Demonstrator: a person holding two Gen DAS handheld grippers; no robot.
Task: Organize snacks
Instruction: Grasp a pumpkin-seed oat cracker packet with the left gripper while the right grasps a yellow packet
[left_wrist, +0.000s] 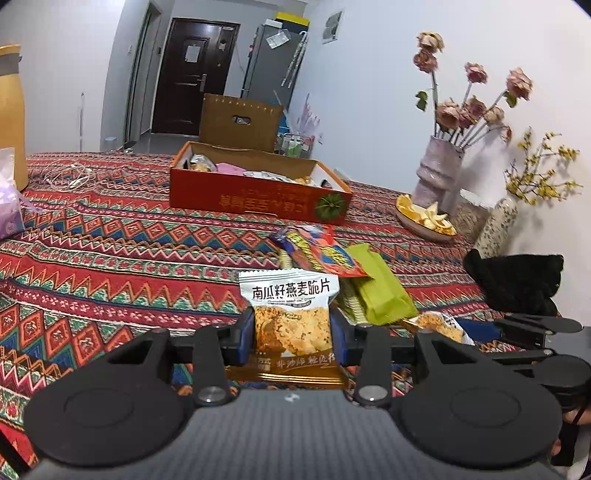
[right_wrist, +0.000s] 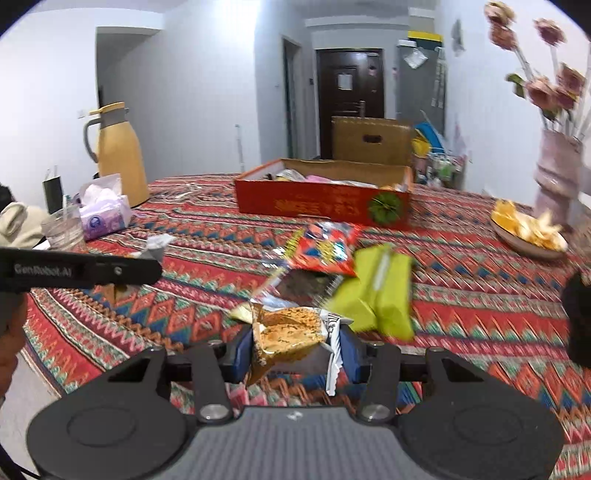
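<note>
A table covered in a red cloth with zigzag and diamond bands (left_wrist: 110, 258) fills both views. Toward its far side sits a long, open red cardboard box (left_wrist: 258, 195), already holding several wrapped snacks. Against the wall to the right stands a pale pink ribbed vase of dried roses (left_wrist: 436, 173), and just in front of it lies a shallow dish of yellow peel pieces (left_wrist: 424, 221). On the far left, seen from the right wrist, stand a mustard-yellow thermos jug (right_wrist: 118, 158) and a lilac tissue pack (right_wrist: 105, 216).

Between the box and the grippers lies a loose pile: a red and blue crinkled snack bag (left_wrist: 321, 251) and two lime-green wrapped bars (left_wrist: 380, 291), touching one another.

The left gripper (left_wrist: 293, 332) pinches a white and gold oat crisp packet (left_wrist: 291, 321) upright between its blue pads. The right gripper (right_wrist: 295, 349) pinches a second, crumpled oat crisp packet (right_wrist: 288, 332), tilted, just in front of the green bars.
</note>
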